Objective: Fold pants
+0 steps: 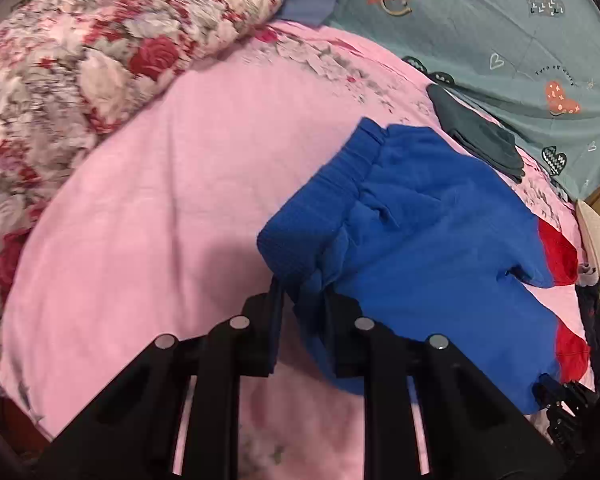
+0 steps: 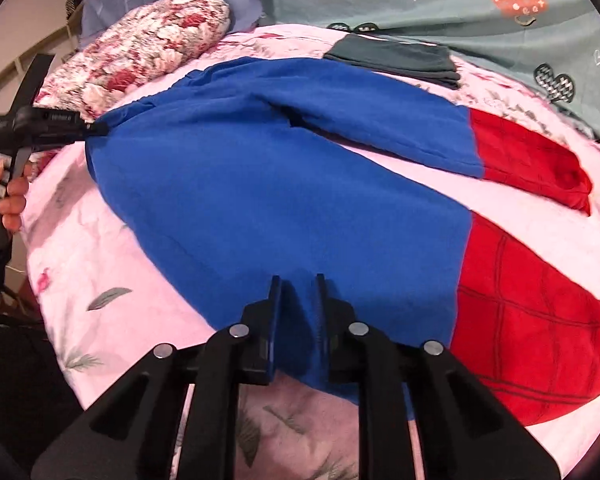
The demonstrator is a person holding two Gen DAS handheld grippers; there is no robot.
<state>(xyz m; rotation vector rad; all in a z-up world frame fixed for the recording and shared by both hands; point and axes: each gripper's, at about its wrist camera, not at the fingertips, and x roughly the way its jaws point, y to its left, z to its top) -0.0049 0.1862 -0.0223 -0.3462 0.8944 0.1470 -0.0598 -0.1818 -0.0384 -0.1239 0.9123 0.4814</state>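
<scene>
Blue pants (image 2: 268, 184) with red lower legs (image 2: 532, 336) lie spread on a pink bed sheet (image 2: 100, 264), legs apart. My left gripper (image 1: 302, 292) is shut on the near waistband corner of the pants (image 1: 420, 248); it also shows at the left of the right wrist view (image 2: 94, 129). My right gripper (image 2: 298, 292) is shut on the near edge of the closer blue leg. In the left wrist view the right gripper (image 1: 540, 394) shows at the lower right, holding the blue cloth.
A floral quilt (image 1: 80, 60) is bundled at the far left. A teal heart-print sheet (image 1: 500, 28) lies at the back right. A folded dark grey garment (image 1: 476, 132) lies beyond the pants. The bed's near edge is close below both grippers.
</scene>
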